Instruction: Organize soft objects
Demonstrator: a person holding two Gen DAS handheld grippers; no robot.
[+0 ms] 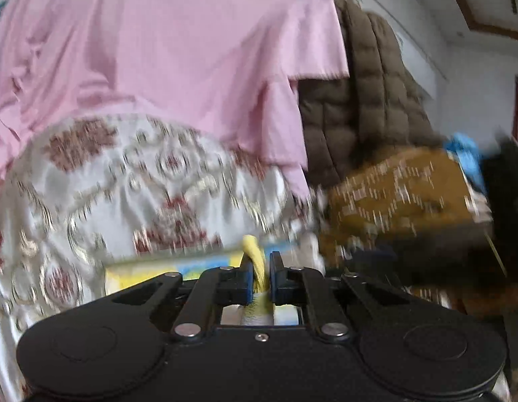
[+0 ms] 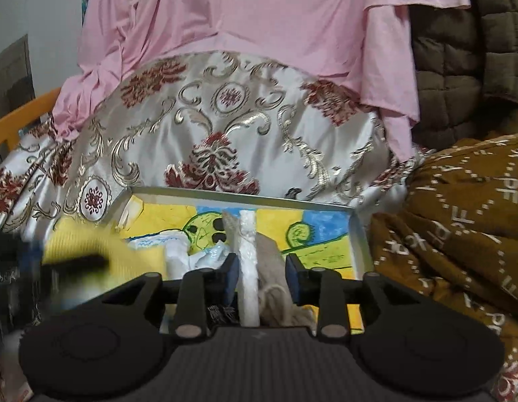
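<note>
My left gripper (image 1: 260, 269) is shut on a yellow knit cloth (image 1: 253, 251); that view is motion-blurred. The same yellow cloth (image 2: 91, 251) shows blurred at the left of the right wrist view, over a shallow white box (image 2: 242, 197) with a yellow, blue and green cartoon drawing inside. My right gripper (image 2: 262, 268) is open over the box, its jaws either side of a white foam divider strip (image 2: 248, 268) and a grey-beige woolly item (image 2: 272, 268). Crumpled white soft pieces (image 2: 192, 254) lie in the box to the left.
A white satin cover with red and gold pattern (image 2: 208, 127) lies behind the box. A pink garment (image 2: 259, 16) drapes above it. A brown quilted jacket (image 2: 459, 77) and a mustard patterned cloth (image 2: 459, 221) are at the right. An orange chair edge (image 2: 21, 120) is at the left.
</note>
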